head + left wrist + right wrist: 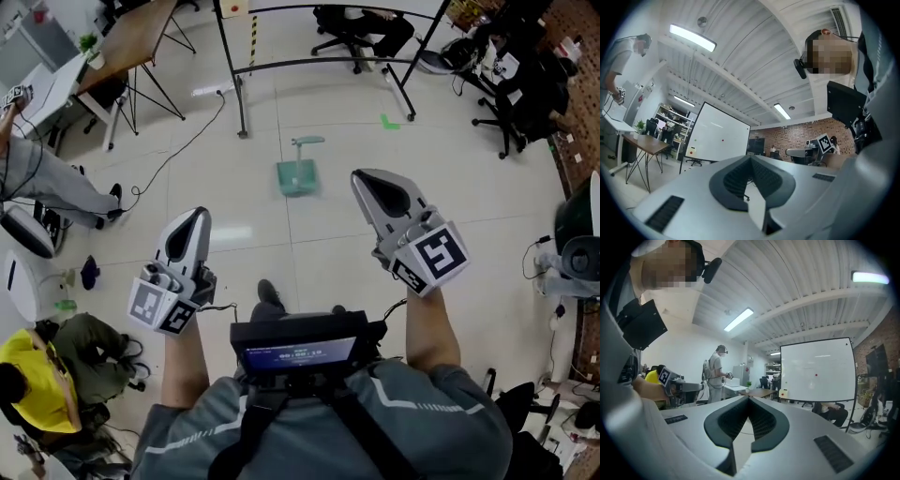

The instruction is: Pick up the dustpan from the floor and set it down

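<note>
From here the floor (487, 216) reads as pale tile with a glossy sheen. The dustpan (296, 174) looks like smooth teal plastic. The left gripper (194, 217) and right gripper (366, 180) have matt grey plastic shells and dark ribbed pads (761, 420). The desk (131, 37) at the floor's far-left corner has a wooden top.

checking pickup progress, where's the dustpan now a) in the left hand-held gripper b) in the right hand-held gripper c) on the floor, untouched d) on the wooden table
C: the dustpan lies on the floor ahead of the left hand-held gripper and the right hand-held gripper, both shut and empty.
</note>
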Demonstrator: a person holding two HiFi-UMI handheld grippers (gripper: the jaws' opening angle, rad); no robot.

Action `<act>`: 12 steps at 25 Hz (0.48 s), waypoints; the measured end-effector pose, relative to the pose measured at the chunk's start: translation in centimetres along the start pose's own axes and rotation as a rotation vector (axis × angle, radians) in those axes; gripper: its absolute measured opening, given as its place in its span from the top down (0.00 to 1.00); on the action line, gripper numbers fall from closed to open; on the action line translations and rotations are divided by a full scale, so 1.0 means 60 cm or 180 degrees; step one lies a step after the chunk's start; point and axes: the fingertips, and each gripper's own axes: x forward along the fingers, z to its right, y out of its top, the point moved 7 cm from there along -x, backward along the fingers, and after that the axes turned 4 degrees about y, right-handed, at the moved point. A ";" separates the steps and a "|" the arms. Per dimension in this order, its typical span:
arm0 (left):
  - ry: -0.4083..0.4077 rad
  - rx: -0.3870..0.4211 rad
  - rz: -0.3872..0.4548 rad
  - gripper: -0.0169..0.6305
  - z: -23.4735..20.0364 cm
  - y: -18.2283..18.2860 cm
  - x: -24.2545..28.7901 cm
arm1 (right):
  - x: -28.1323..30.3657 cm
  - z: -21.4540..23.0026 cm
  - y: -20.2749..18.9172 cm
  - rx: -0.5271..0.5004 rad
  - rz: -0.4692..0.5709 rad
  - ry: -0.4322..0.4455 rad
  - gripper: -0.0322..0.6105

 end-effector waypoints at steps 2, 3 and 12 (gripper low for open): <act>0.0083 0.0021 -0.0002 0.93 0.103 -0.030 0.012 | -0.095 0.015 -0.026 0.0010 -0.0010 0.0105 0.93; 0.0159 0.0057 0.0001 0.93 0.156 -0.042 0.017 | -0.145 0.023 -0.036 0.0001 -0.0033 0.0170 0.93; 0.0328 0.0191 -0.0176 0.93 0.438 -0.035 -0.064 | -0.398 -0.003 -0.028 0.0124 0.0198 0.0364 0.93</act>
